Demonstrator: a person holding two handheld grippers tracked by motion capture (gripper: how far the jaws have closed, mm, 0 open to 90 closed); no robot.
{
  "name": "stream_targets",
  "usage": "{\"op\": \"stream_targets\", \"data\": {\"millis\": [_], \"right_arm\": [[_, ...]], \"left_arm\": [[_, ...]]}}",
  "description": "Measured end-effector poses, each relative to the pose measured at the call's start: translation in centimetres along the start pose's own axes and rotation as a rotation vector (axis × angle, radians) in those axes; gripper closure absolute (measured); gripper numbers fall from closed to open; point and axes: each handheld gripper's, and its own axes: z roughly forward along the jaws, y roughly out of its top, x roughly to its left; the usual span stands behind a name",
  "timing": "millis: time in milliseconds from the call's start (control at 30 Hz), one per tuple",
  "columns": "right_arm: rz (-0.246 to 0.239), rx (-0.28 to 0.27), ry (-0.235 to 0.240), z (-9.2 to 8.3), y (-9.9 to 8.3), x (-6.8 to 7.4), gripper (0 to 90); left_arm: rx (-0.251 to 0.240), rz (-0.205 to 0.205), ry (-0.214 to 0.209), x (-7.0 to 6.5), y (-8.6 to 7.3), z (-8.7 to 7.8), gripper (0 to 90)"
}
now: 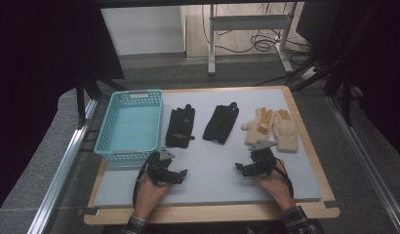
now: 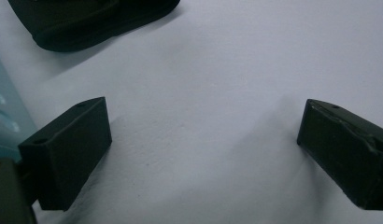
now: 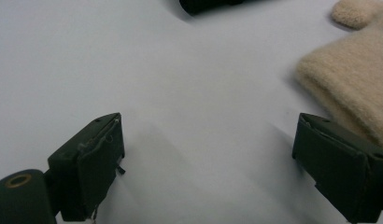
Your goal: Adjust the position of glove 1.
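Table (image 1: 212, 170), bare blue basket (image 1: 130, 124)

A wooden table (image 1: 212, 212) with a pale grey mat (image 1: 212, 165) on top stands on a grey speckled floor (image 1: 37, 161), with metal rails (image 1: 59, 178) running along both its sides. Beyond the far edge stands a white panel (image 1: 142, 29), and beside it the white metal legs of a desk (image 1: 249, 22) rise over a patch of lighter wood floor where black cables (image 1: 259, 44) lie in loops. The room is dim, and dark curtains (image 1: 37, 48) hang at the left and right edges, leaving the tabletop the brightest area.
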Motion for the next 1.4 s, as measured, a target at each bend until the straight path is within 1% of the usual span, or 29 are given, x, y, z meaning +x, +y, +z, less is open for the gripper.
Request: {"op": "stream_targets", "data": {"millis": [833, 1100, 1233, 1300, 1333, 1400], "right_arm": [[0.001, 0.002, 0.001, 0.0, 0.0, 0.0, 8.9], [0.007, 0.003, 0.002, 0.0, 0.1, -0.1, 10.6], [0.009, 0.0, 0.009, 0.0, 0.4, -0.2, 12.3], [0.006, -0.008, 0.013, -0.2, 1.0, -0.3, 13.5], [0.006, -0.008, 0.013, -0.2, 1.0, -0.3, 13.5], [0.018, -0.017, 0.027, -0.2, 1.8, -0.6, 15.2]], "left_arm": [[-0.002, 0.001, 0.0, 0.0, 0.0, 0.0, 3.4], [-0.003, 0.001, 0.001, 0.0, 0.0, 0.0, 3.5], [-0.003, 0.002, 0.001, 0.0, 0.0, 0.0, 3.5], [-0.003, 0.002, 0.001, 0.0, 0.0, 0.0, 3.5], [-0.003, 0.002, 0.001, 0.0, 0.0, 0.0, 3.5], [-0.003, 0.003, 0.002, 0.0, 0.0, 0.0, 3.6]]}}
